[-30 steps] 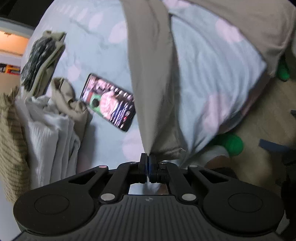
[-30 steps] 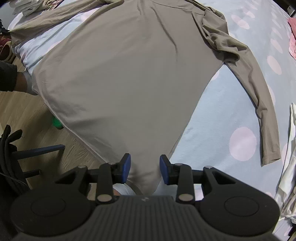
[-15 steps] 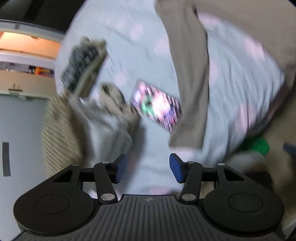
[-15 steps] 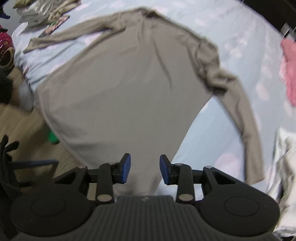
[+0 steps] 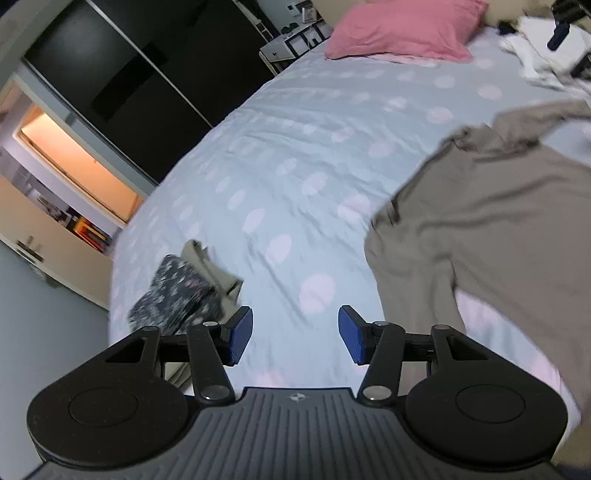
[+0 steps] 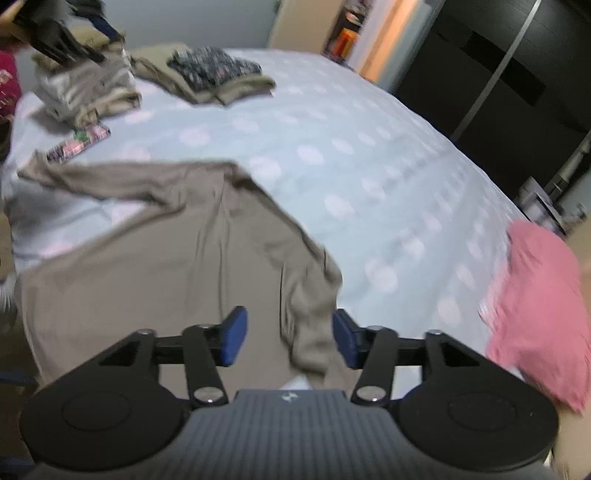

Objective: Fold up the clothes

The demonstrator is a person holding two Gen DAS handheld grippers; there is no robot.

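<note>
Bed [image 5: 295, 155] with dotted sheet – tan shirt [image 6: 155, 266] spread flat, soft, limp; grab at hem or sleeve cuff. Left tongs [image 5: 295, 334] open, empty; right tongs [image 6: 290, 338] just widened – empty.

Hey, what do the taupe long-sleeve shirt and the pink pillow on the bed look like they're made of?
The taupe shirt looks like a thin, matte jersey knit, probably cotton or a blend: it lies limp with soft, shallow wrinkles and no sheen. The pink pillow looks like plain woven cotton over soft filling: a matte, puffy surface with gentle creases. Motion blur hides the weave on both, so this is a guess.
</note>
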